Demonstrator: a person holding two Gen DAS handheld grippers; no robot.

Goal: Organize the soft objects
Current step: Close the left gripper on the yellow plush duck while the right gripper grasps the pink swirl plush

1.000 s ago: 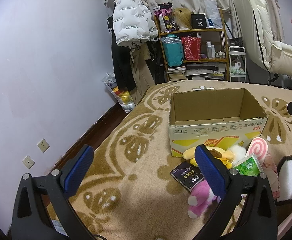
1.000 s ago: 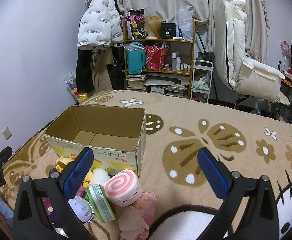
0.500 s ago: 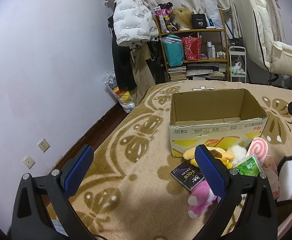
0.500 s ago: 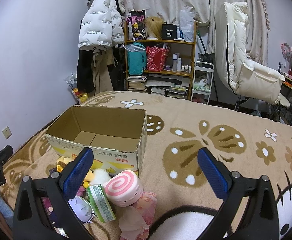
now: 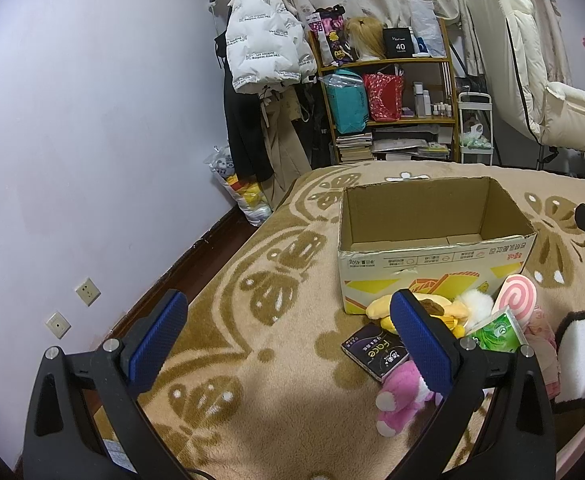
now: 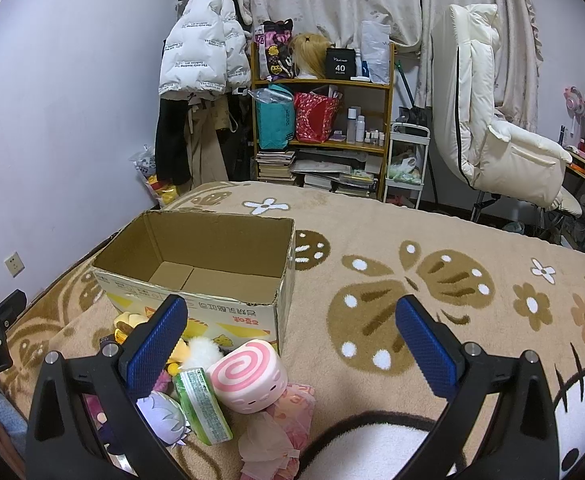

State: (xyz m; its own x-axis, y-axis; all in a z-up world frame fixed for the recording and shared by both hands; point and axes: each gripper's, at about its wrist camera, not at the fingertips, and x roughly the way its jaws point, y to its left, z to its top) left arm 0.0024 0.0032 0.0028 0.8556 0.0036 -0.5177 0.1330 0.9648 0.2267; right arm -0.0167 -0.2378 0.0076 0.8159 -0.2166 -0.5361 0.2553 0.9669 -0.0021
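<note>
Two claws hang spread wide, holding nothing. Toys sit in a pile just in front of the box [image 6: 196,272]. The pink roll [image 6: 246,376] lies low and left of the right claw [image 6: 292,344], probably nearer than to the left claw [image 5: 288,336].

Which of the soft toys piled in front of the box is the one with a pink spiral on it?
The round swirl cushion, leaning beside the green tissue pack; the yellow plush and pink plush have no spiral.

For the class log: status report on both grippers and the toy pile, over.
Left gripper open, empty. Right gripper open, empty. Soft toys piled in front of the cardboard box, box empty. Nothing blocking.
</note>
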